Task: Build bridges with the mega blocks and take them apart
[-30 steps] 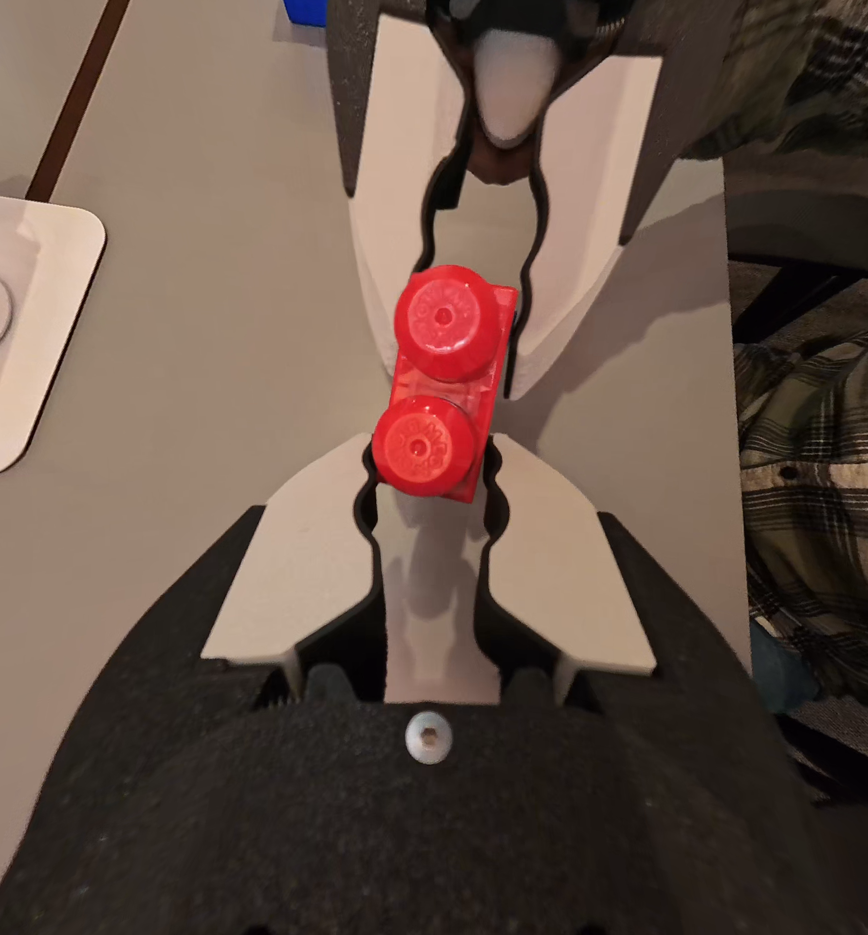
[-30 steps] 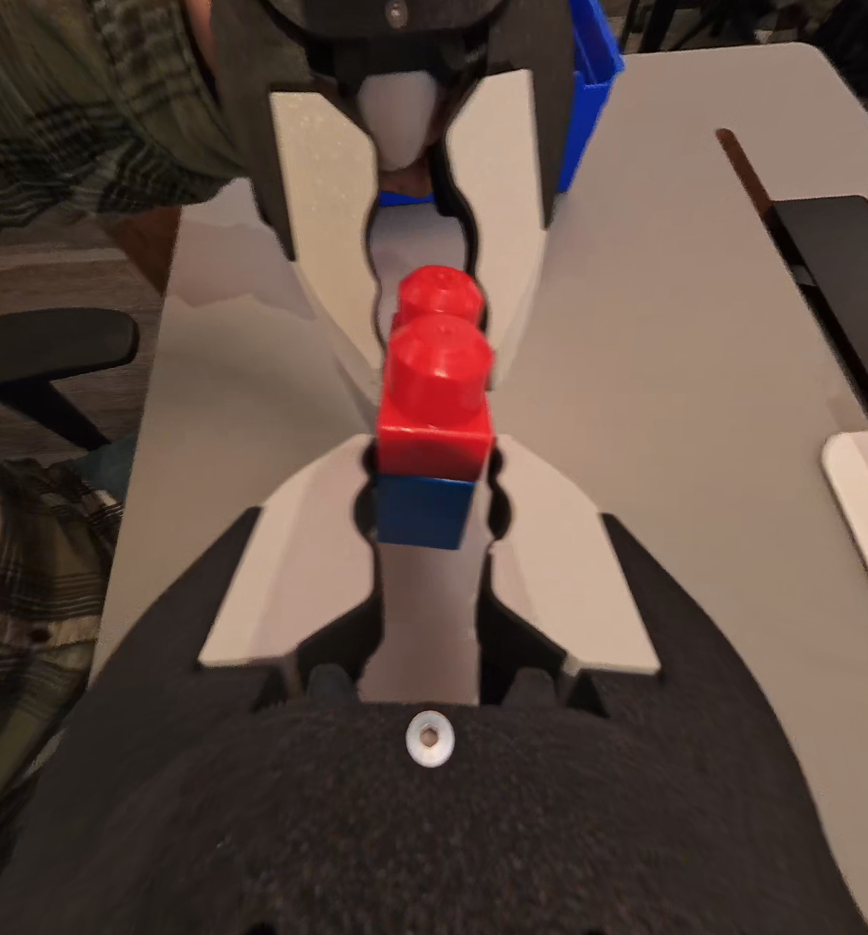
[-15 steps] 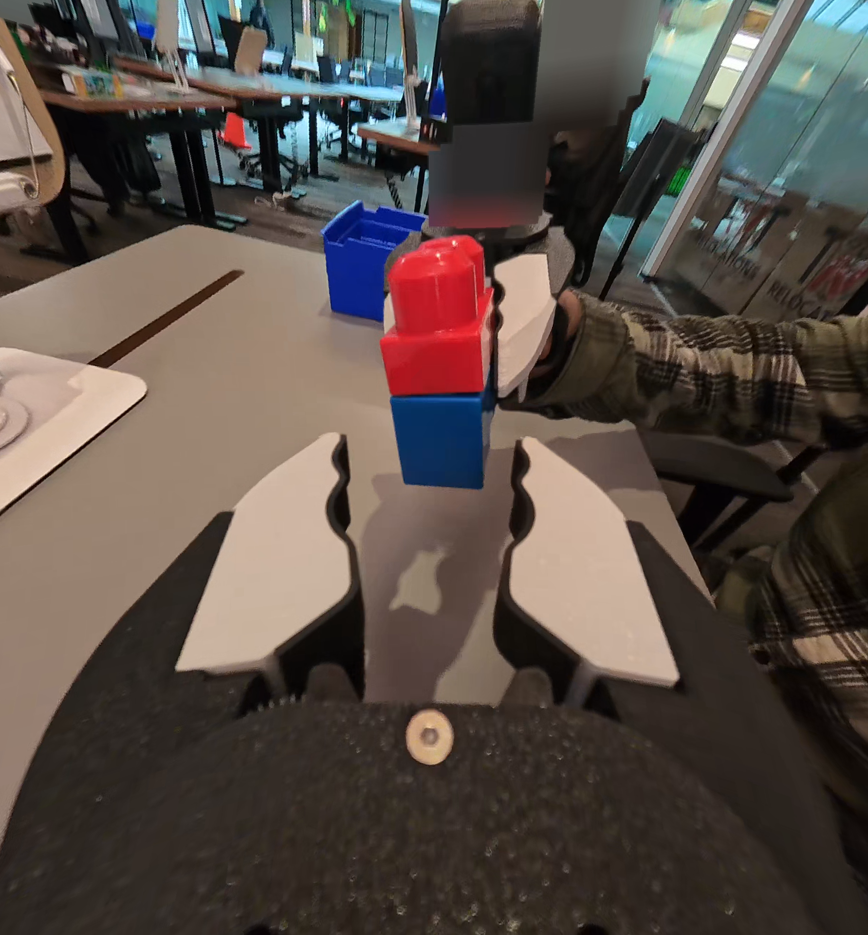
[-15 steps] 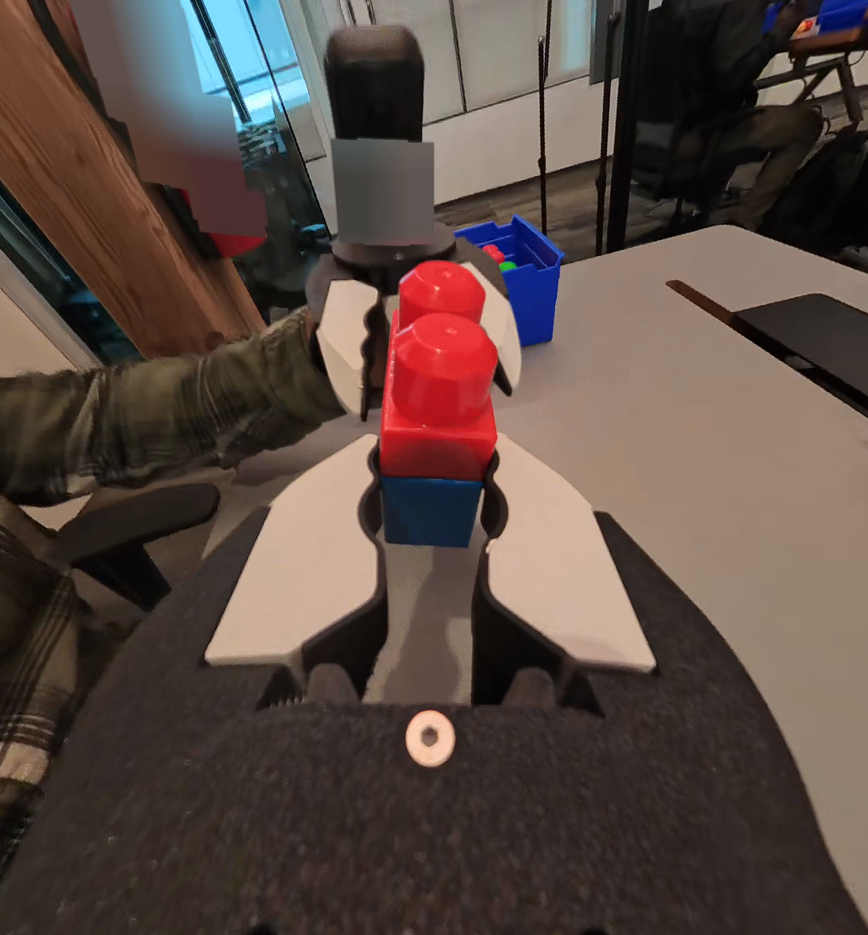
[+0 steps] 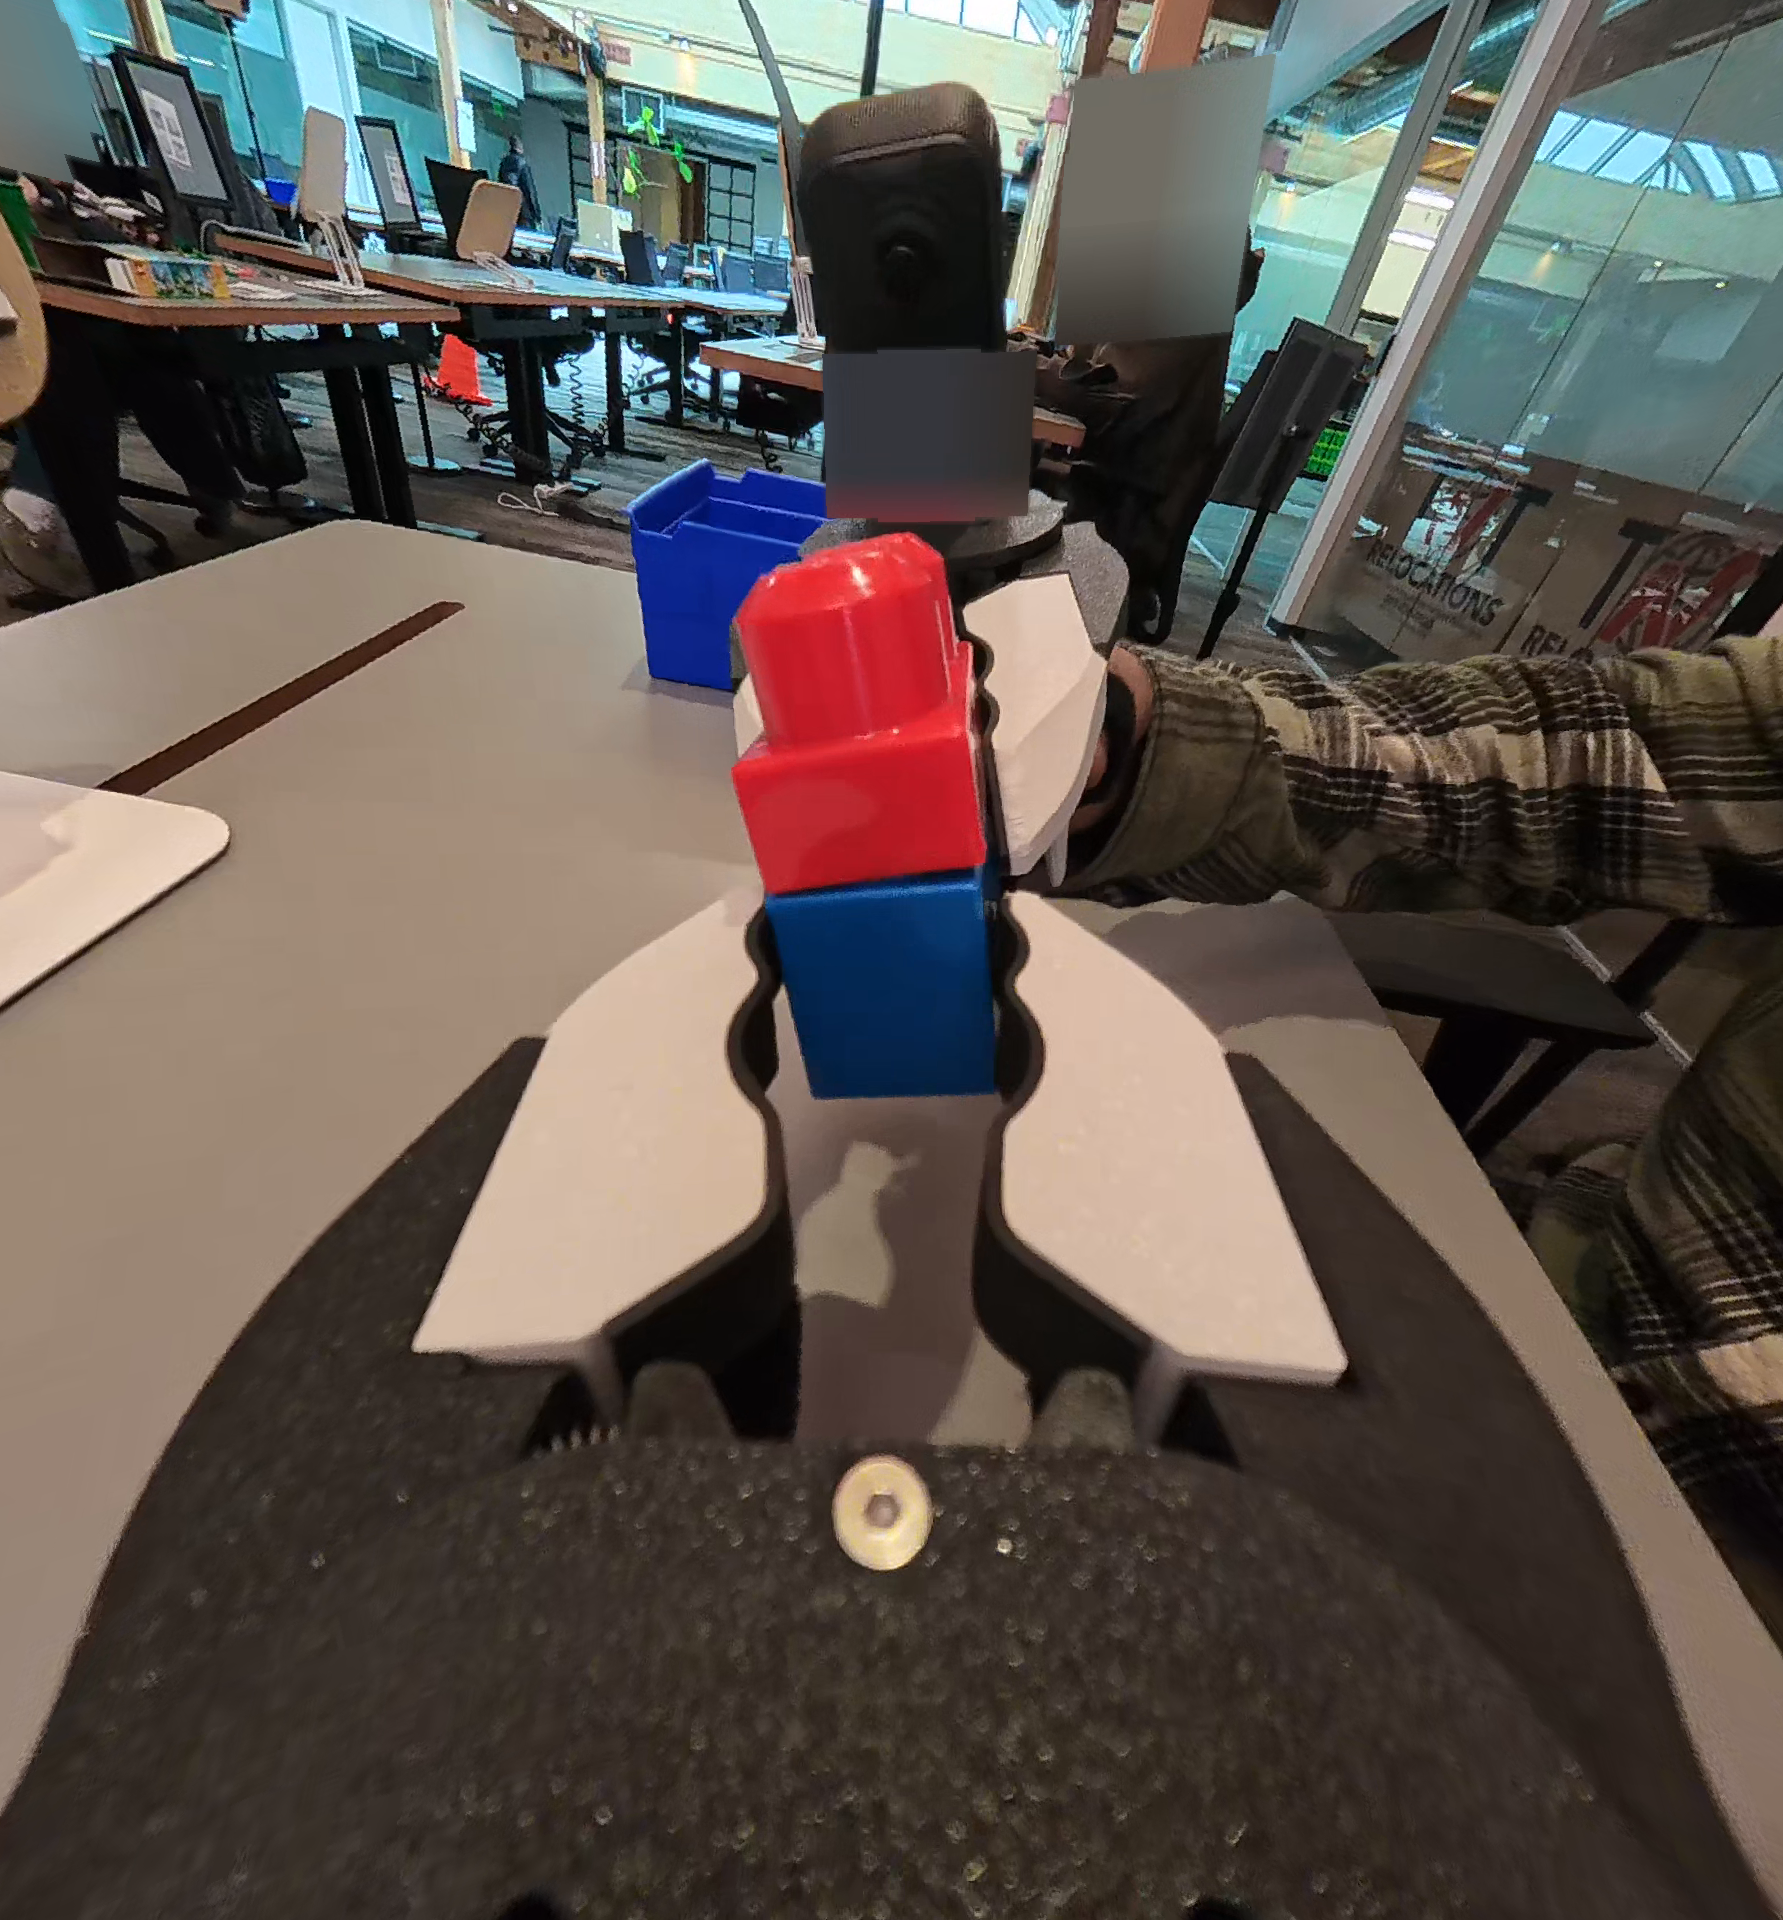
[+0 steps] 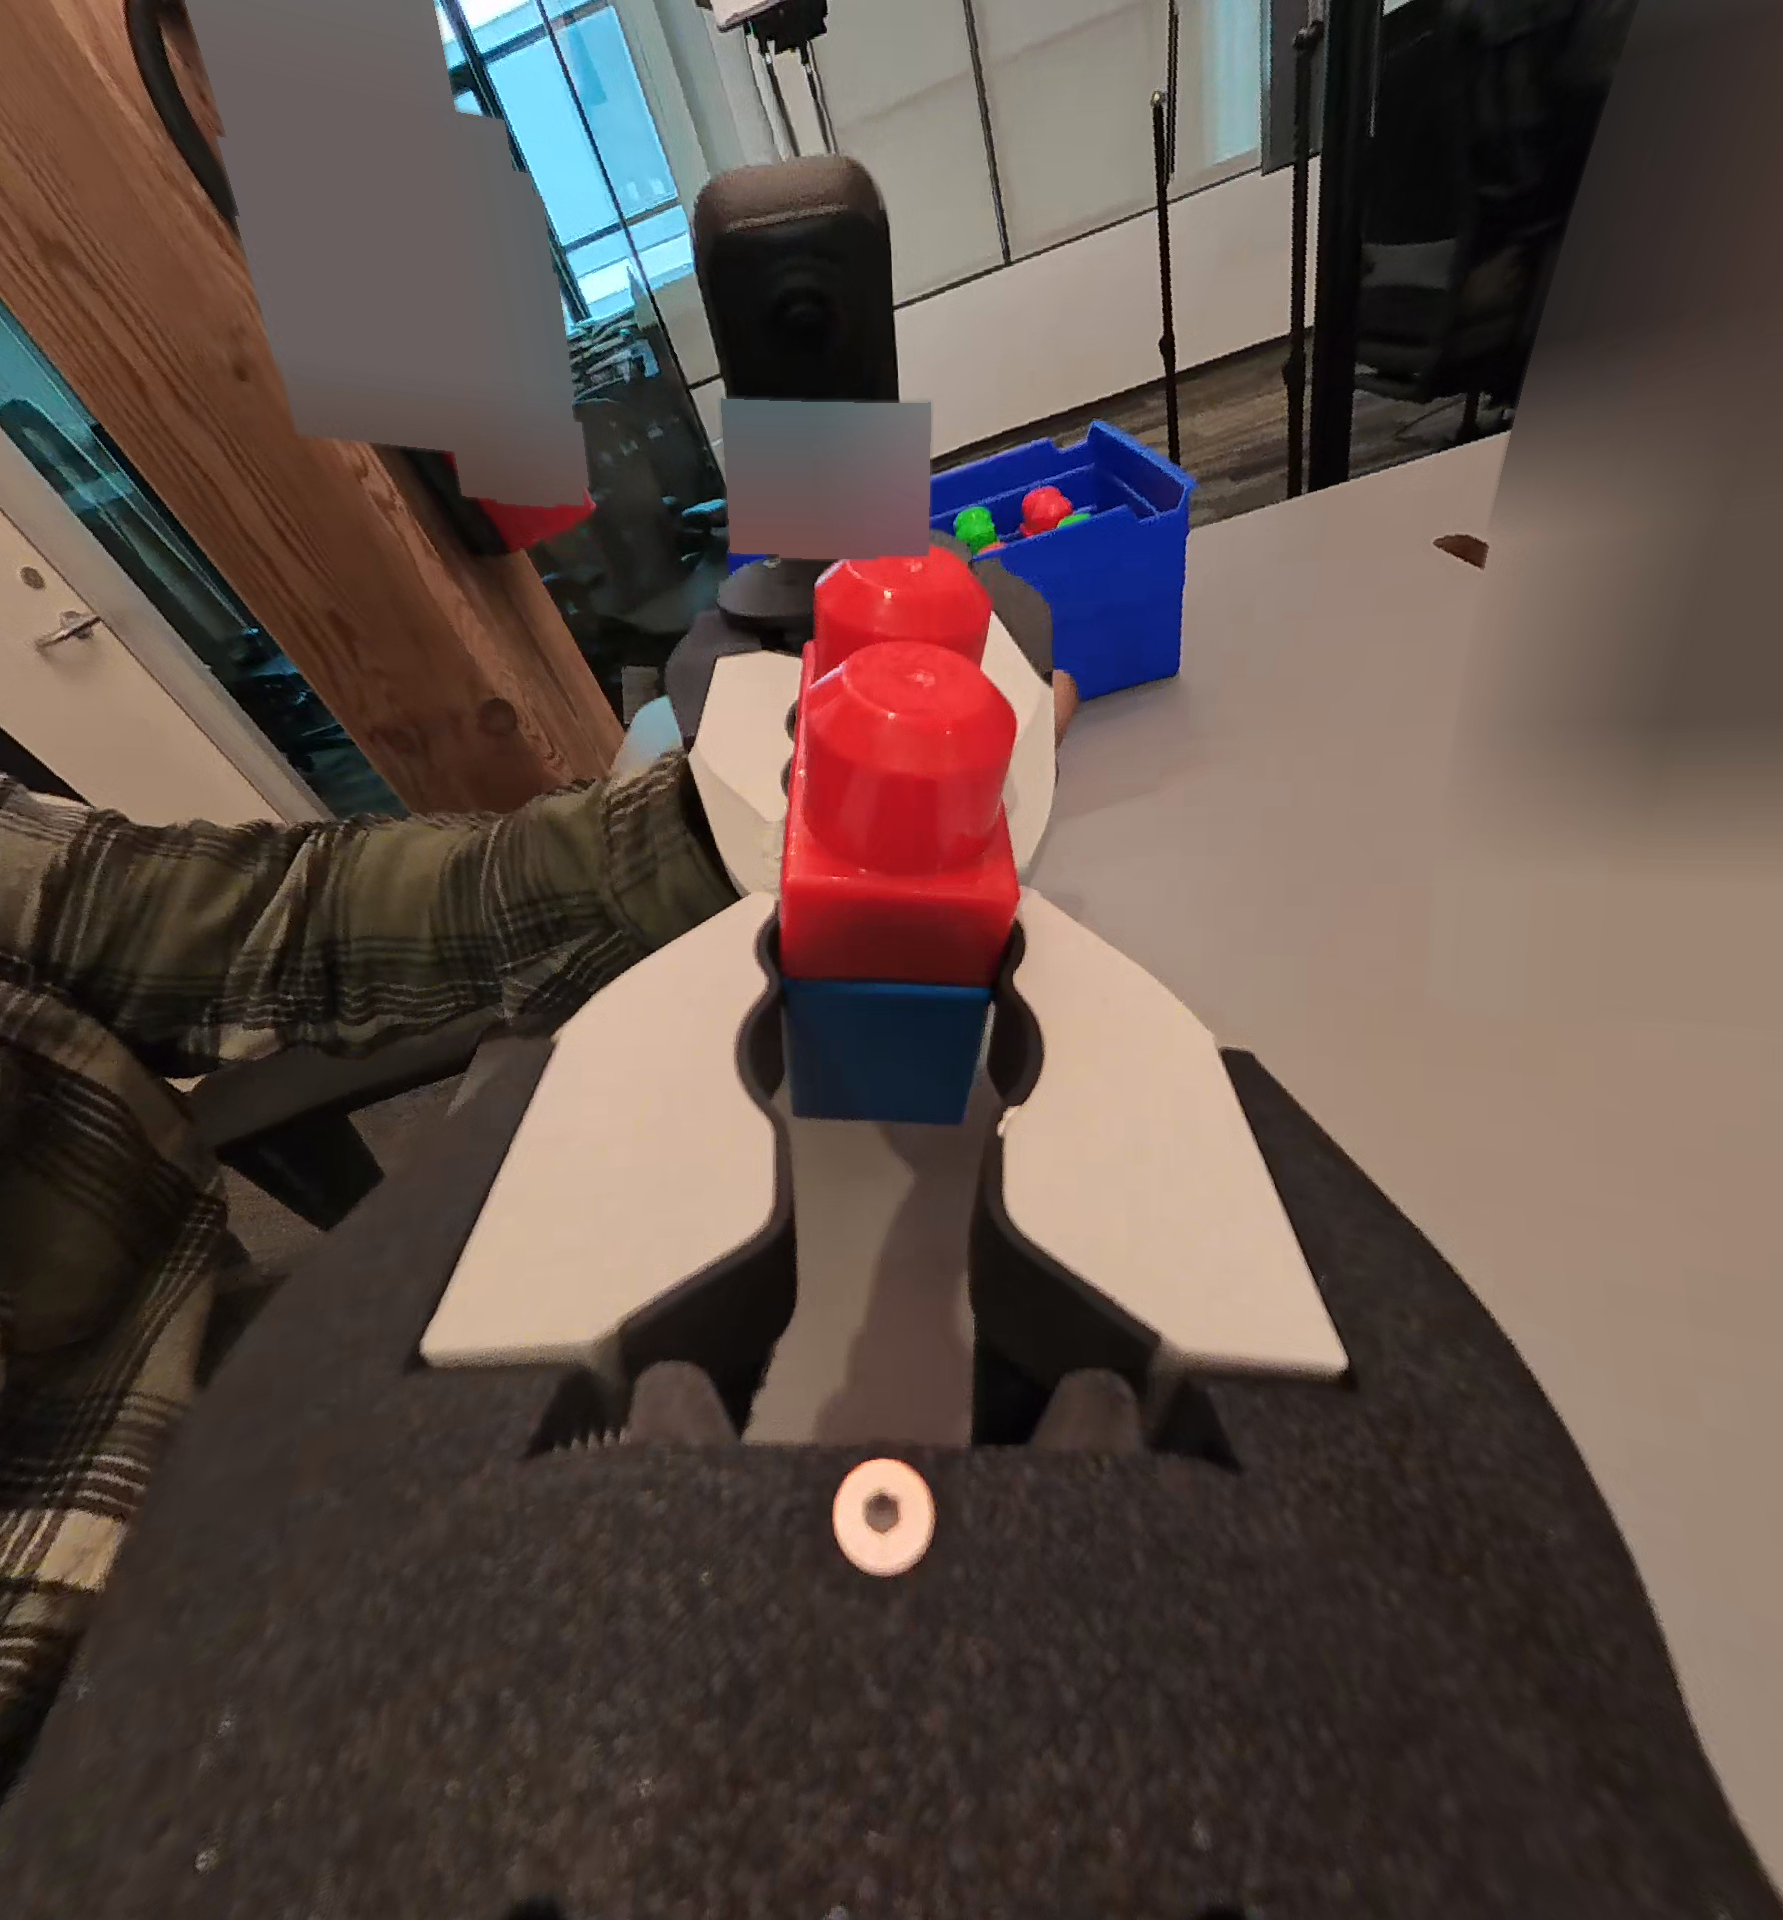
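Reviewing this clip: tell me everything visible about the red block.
The red block is glossy moulded plastic with two round studs on top, in a row running from one gripper toward the other. It sits upright, pressed onto a blue block beneath it, both raised off the grey table. The left gripper closes on the blue block at one end; the right gripper clamps near the red-blue seam at the other end.

Count: one red block [image 5: 859, 748], two studs on top; one blue block [image 5: 885, 992] beneath it. Two grippers. One blue bin [image 6: 1105, 582] on counter [image 5: 430, 935], several small pieces inside, number unclear.
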The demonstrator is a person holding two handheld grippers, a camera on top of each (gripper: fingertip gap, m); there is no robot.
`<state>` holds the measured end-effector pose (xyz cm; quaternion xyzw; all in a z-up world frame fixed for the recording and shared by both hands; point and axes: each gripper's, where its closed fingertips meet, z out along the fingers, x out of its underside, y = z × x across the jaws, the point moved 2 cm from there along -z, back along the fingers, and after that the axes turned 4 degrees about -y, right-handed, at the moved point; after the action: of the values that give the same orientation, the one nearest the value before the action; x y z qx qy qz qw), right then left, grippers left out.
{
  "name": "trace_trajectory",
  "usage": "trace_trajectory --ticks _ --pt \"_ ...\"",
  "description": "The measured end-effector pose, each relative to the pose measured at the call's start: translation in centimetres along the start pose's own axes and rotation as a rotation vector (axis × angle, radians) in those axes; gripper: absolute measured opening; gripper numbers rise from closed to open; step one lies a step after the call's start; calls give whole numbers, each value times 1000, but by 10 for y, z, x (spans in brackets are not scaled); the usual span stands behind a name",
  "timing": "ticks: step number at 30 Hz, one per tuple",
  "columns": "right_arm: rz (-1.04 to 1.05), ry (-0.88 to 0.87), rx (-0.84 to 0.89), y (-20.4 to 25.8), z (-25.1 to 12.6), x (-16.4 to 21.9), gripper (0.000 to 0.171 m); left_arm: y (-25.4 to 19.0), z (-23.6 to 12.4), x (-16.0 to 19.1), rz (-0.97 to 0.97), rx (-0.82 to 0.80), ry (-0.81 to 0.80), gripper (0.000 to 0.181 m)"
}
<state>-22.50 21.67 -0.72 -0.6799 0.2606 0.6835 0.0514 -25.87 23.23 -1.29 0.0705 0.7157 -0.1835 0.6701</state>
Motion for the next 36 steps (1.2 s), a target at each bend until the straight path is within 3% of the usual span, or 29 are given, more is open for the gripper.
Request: trace_trajectory --ticks 6,10,13,17,19,21,22,28,31,34,36 --pt "-2 129 -32 1 -7 13 40 -2 2 17 5 -5 50 36" --pt "-87 270 16 -4 -19 3 59 1 2 25 -8 -7 75 36" --pt "-192 474 72 -10 -21 -1 72 2 4 31 -4 -17 111 36" --pt "-224 739 11 -7 -6 4 71 0 10 35 16 -25 148 36" --pt "-211 829 -29 -5 1 11 60 -2 11 35 22 -22 159 36" --pt "-210 843 -73 -2 9 11 38 -3 11 37 28 -27 169 36" --pt "-205 842 -87 -1 12 11 36 -2 11 37 29 -30 173 36" --pt "-231 898 -80 -2 10 18 35 -3 10 43 -1 0 189 36" --pt "-219 803 -48 -6 0 -3 34 6 2 60 3 -43 265 36" --pt "-185 733 -16 -12 -13 -14 34 6 -1 37 -24 -22 142 36" --pt "-165 700 -15 -12 -14 -13 34 7 2 41 -9 -33 178 36"
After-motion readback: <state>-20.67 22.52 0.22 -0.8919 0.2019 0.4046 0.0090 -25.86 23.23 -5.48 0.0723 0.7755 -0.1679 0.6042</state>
